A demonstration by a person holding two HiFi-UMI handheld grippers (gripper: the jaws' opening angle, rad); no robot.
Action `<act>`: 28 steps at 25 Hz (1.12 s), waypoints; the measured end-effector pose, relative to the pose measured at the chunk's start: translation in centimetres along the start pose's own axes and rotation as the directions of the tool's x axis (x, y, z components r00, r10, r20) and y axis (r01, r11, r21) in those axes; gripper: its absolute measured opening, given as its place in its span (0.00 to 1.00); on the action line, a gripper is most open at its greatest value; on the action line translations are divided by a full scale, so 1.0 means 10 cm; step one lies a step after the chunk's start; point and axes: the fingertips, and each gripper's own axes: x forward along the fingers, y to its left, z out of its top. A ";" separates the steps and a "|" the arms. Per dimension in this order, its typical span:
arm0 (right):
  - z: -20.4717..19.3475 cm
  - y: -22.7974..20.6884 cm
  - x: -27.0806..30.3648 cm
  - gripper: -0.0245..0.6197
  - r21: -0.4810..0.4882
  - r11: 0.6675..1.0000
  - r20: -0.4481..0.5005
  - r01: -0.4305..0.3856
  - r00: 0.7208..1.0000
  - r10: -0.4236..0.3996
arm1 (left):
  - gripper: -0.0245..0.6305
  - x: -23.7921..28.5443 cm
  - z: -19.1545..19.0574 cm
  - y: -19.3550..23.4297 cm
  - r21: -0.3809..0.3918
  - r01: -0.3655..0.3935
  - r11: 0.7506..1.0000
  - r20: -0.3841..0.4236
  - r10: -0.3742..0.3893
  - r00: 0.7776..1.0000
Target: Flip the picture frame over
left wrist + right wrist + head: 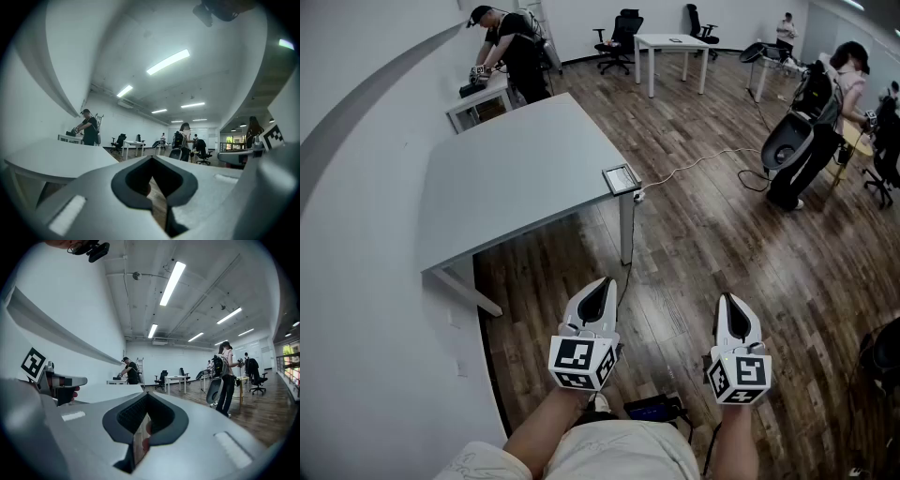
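In the head view, you hold your left gripper [598, 298] and right gripper [735, 314] out over the wood floor [694, 253]. The picture frame [621, 178] lies flat on the near corner of the grey table [516, 169], well apart from both.

In the left gripper view, its jaws are pressed together with nothing between them.

In the right gripper view, its jaws are pressed together too, with nothing between them.

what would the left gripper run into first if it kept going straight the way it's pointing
Probably nothing close: the left gripper points level, just right of the table, over open wood floor. Depth is unclear, so it may pass near the table's corner.
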 end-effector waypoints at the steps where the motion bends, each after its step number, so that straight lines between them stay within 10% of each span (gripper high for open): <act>1: 0.00 -0.01 -0.01 0.07 0.001 1.000 0.001 0.002 1.000 -0.002 | 0.04 0.00 0.00 -0.02 0.002 0.000 1.000 0.001 0.000 1.000; 28: -0.12 -0.72 -0.26 0.08 0.051 0.998 0.014 -0.028 1.000 0.028 | 0.04 0.16 -0.07 -0.81 0.041 -0.035 0.999 -0.004 0.035 0.999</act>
